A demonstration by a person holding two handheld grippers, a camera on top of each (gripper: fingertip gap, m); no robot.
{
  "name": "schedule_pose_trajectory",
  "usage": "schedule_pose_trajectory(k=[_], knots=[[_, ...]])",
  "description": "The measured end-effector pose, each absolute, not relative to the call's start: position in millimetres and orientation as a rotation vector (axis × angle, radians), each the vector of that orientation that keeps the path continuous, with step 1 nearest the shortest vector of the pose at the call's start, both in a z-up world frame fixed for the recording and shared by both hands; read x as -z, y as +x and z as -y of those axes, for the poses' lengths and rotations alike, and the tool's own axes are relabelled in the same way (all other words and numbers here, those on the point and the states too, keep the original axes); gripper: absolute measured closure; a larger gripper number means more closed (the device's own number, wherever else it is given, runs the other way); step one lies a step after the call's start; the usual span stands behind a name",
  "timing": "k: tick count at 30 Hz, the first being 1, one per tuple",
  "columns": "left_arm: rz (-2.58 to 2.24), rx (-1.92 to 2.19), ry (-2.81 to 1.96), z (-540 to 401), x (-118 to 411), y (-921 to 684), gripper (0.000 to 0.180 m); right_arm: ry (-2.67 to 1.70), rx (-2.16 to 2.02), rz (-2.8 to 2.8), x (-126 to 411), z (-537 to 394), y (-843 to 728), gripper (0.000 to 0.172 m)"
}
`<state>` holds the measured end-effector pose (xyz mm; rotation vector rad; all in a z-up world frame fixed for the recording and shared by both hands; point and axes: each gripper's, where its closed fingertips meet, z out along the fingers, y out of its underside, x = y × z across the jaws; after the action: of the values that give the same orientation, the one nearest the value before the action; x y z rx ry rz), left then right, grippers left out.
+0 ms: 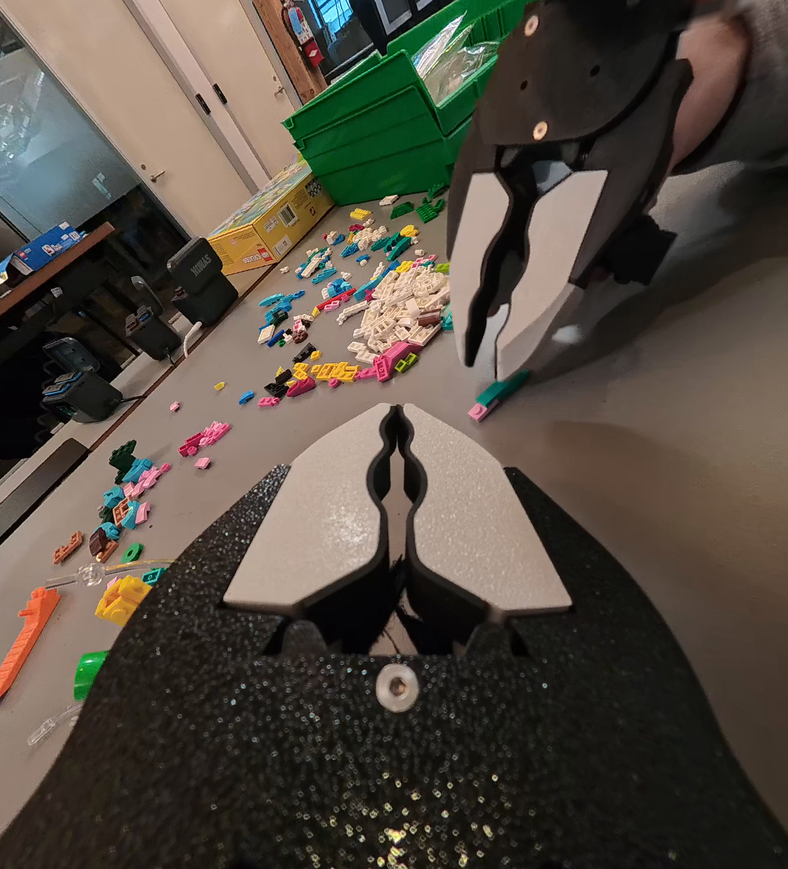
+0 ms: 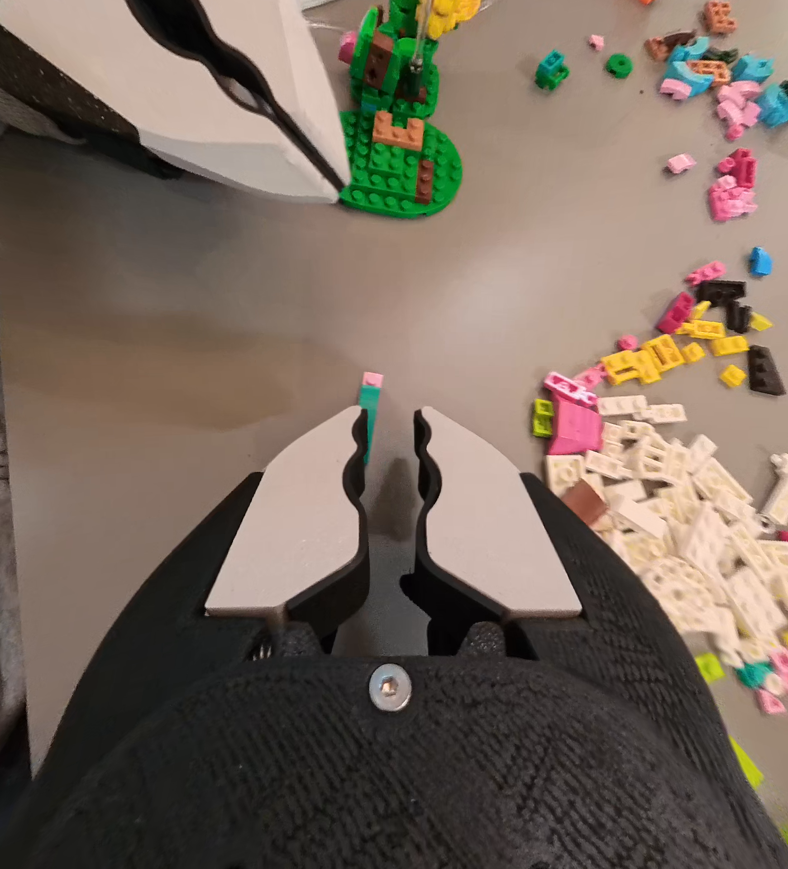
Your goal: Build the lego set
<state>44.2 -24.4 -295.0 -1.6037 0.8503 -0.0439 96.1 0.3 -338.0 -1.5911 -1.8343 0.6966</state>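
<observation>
My right gripper [image 2: 388,414] has its jaws parted over the grey surface [image 2: 241,291]; the teal-and-pink brick piece [image 2: 369,404] lies against its left finger [image 2: 335,442], not pinched. My left gripper [image 1: 399,409], jaws closed on nothing, rests near the green brick model [image 2: 399,155].

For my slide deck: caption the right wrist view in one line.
Open right tool over a teal-and-pink brick piece on the table, white brick pile to its right.

L gripper [image 1: 399,408] closed, R gripper [image 2: 389,414] apart
</observation>
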Motion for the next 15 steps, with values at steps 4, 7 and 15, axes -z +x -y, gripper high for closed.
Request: schedule_pose_trajectory(k=[4, 7, 15], knots=[[-0.85, 0.045, -1.603, 24.4, 294.9, 44.3, 0.18, -1.603, -0.589, 1.733, 314.8, -37.0, 116.4, 0.153], [-0.85, 0.045, -1.603, 24.4, 294.9, 44.2, 0.18, -1.636, -0.494, 1.61, 293.4, -71.4, 140.9, 0.154], [-0.848, 0.046, -1.604, 24.2, 294.6, 43.9, 0.18, -1.684, -0.287, 1.378, 253.1, -127.4, 202.1, 0.157]])
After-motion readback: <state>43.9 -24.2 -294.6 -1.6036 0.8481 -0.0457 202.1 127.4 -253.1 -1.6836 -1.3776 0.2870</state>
